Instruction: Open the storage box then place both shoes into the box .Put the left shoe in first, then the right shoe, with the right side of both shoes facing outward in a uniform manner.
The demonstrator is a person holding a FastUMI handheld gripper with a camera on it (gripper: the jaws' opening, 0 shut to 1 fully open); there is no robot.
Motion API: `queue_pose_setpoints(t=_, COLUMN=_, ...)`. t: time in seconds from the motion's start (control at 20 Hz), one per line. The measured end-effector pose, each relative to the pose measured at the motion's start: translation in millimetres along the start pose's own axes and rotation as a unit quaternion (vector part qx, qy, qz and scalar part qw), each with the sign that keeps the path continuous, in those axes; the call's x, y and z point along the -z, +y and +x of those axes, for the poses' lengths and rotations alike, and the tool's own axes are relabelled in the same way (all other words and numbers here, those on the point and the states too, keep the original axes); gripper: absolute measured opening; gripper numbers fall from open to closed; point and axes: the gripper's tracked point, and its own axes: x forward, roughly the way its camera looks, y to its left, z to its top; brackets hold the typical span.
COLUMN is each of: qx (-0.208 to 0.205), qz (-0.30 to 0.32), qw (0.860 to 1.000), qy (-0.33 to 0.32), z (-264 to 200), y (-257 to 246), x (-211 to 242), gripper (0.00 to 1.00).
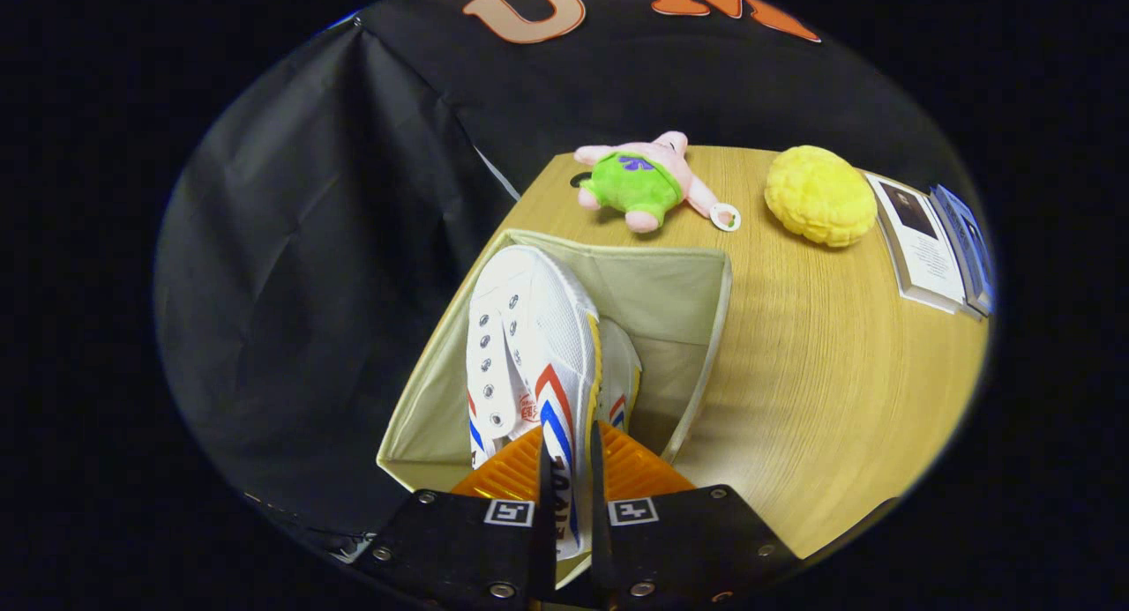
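Gripper view: claw [571, 470] pinches shoe [529, 346], lettering unreadable.

Two shoes [538, 346] [622, 373], one box [670, 294], one plush [644, 181], one yellow ball [820, 197], two books [922, 241] [968, 245], one gripper [571, 496] with jaws clamping a shoe.

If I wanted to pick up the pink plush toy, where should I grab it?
Probably around the middle, at the green shorts. The plush toy lies flat on the table beyond the box, limbs spread, so coming down from above and pinching across its narrower body looks easiest. The gripper is now shut on the shoe.
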Motion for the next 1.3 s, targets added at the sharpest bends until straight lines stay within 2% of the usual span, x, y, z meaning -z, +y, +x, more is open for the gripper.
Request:
queue_pose_setpoints(t=0.05, qx=0.014, qz=0.005, qw=1.000, qy=0.002, z=4, y=-2, x=0, gripper=0.18)
queue_pose_setpoints(t=0.15, qx=0.017, qz=0.007, qw=1.000, qy=0.000, z=11, y=0, x=0, gripper=0.25)
queue_pose_setpoints(t=0.2, qx=0.014, qz=0.006, qw=1.000, qy=0.009, z=16, y=2, x=3, gripper=0.34)
queue_pose_setpoints(t=0.3, qx=0.012, qz=0.009, qw=1.000, qy=0.015, z=14, y=3, x=3, gripper=0.44)
queue_pose_setpoints(t=0.4, qx=0.003, qz=0.026, qw=1.000, qy=0.011, z=13, y=0, x=1, gripper=0.44)
queue_pose_setpoints(t=0.55, qx=-0.034, qz=0.062, qw=0.998, qy=-0.001, z=11, y=4, x=-4, gripper=0.45)
queue_pose_setpoints(t=0.6, qx=-0.037, qz=0.067, qw=0.997, qy=-0.008, z=4, y=2, x=-8, gripper=0.48)
queue_pose_setpoints(t=0.7, qx=-0.045, qz=0.069, qw=0.996, qy=-0.031, z=-8, y=1, x=-16, gripper=0.52)
queue_pose_setpoints(t=0.9, qx=-0.044, qz=0.068, qw=0.993, qy=-0.080, z=-43, y=-17, x=-34, gripper=0.69)
queue_pose_setpoints(t=1.1, qx=-0.019, qz=0.065, qw=0.987, qy=-0.147, z=-86, y=-52, x=-56, gripper=0.82)
queue_pose_setpoints(t=1.3, qx=0.021, qz=0.065, qw=0.970, qy=-0.234, z=-138, y=-93, x=-84, gripper=0.91)
